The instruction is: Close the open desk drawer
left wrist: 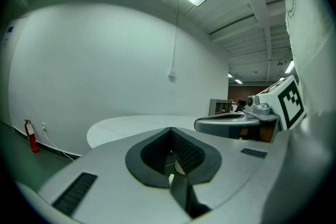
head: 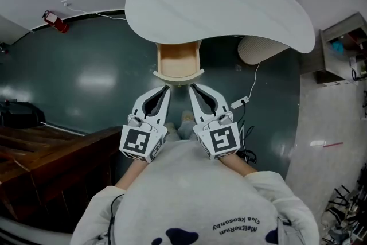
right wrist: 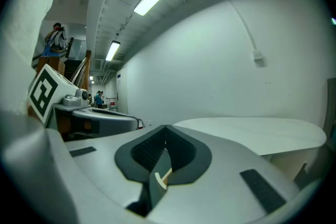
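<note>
Just short of the open drawer point(head: 179, 61) under the desk point(head: 229, 3), left gripper point(head: 166, 88) and right gripper point(head: 192, 88) hover, jaws pressed together.

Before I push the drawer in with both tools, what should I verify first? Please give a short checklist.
1. The drawer stands open under the desk top: ok.
2. The left tool has its jaws together, nothing between them: ok.
3. The right tool has its jaws together, nothing between them: ok.
4. Both tips are close to the drawer front, one on each side of its middle: ok.
5. Tips touching the front: cannot tell.
6. Nothing sticks up out of the drawer: ok, as far as visible.
</note>
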`<action>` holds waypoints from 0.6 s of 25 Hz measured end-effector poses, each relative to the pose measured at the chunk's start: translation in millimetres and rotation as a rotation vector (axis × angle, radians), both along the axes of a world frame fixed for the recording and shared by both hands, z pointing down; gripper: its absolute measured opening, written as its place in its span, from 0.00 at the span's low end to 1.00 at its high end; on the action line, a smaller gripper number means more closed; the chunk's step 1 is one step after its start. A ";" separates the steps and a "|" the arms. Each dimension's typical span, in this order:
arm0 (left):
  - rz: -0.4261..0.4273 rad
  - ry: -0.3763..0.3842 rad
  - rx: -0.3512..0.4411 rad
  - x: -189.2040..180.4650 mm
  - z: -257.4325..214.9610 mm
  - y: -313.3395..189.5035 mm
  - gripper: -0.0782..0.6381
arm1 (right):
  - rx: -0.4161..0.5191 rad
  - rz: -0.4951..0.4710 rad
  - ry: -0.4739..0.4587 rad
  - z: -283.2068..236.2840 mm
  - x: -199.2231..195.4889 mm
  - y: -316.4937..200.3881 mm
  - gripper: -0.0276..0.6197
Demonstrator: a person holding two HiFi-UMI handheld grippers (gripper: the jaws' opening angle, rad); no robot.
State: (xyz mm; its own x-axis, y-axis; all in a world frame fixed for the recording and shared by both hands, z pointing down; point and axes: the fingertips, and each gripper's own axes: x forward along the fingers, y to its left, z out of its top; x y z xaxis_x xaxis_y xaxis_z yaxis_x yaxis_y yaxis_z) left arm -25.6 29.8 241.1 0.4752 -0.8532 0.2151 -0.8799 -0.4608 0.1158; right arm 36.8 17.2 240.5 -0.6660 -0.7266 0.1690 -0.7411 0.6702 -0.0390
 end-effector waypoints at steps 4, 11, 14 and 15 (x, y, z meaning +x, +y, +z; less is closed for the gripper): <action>-0.019 0.004 -0.033 -7.2 14.1 -9.4 0.12 | -0.024 -0.025 0.015 13.4 -5.6 -10.9 0.07; -0.007 0.003 -0.077 -25.3 42.8 -31.6 0.12 | -0.067 -0.005 0.029 29.8 -18.6 -36.3 0.07; 0.015 -0.001 -0.089 -29.8 54.2 -42.6 0.12 | -0.078 -0.006 0.039 40.1 -25.8 -45.8 0.07; 0.018 0.000 -0.095 -31.6 58.3 -46.4 0.12 | -0.085 -0.005 0.044 44.6 -28.3 -49.0 0.07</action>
